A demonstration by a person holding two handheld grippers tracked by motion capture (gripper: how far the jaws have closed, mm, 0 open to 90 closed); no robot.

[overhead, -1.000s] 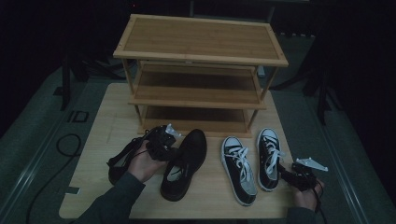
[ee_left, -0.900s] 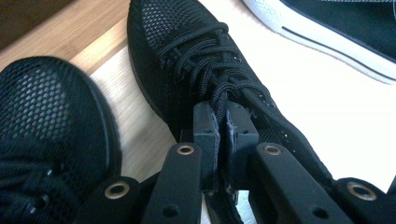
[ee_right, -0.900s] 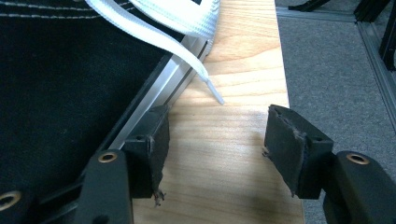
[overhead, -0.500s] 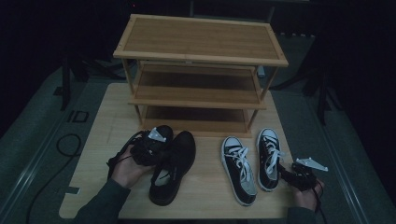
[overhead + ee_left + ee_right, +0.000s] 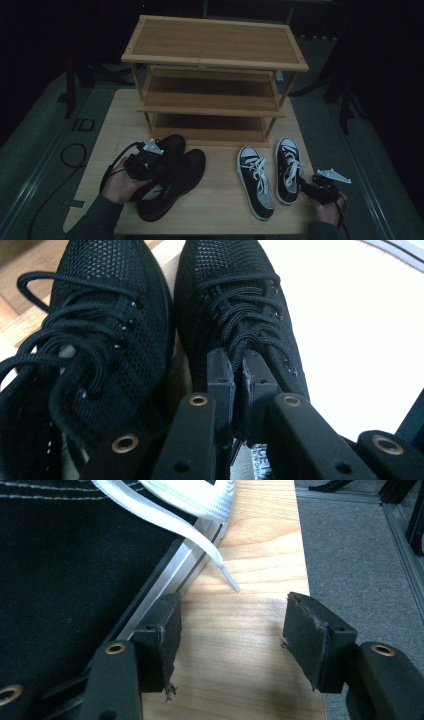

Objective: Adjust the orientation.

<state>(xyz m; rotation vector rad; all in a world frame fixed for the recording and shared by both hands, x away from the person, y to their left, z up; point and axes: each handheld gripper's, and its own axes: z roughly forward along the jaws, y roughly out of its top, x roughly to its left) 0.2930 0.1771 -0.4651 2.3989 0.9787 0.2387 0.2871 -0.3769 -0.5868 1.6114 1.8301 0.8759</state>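
Note:
Two black mesh shoes lie at the front left of the wooden table (image 5: 222,207). My left gripper (image 5: 149,162) (image 5: 235,362) is shut on the tongue of the nearer black shoe (image 5: 182,175) (image 5: 235,290), which lies tight against the other black shoe (image 5: 172,144) (image 5: 100,330). At the front right lie two black sneakers with white laces, one (image 5: 256,182) left of the other (image 5: 288,167). My right gripper (image 5: 307,185) (image 5: 232,615) rests open over bare wood, its left jaw beside the right sneaker's (image 5: 60,555) white sole edge, nothing between the jaws.
A three-tier wooden shoe rack (image 5: 215,45) stands at the back of the table with bare shelves. The table's right edge (image 5: 300,580) runs close to my right gripper, with grey floor beyond. A cable (image 5: 75,152) loops on the floor at left.
My left gripper has slid left with the black shoe in it, bringing that shoe up against the other black shoe. The right gripper and the sneakers have stayed put.

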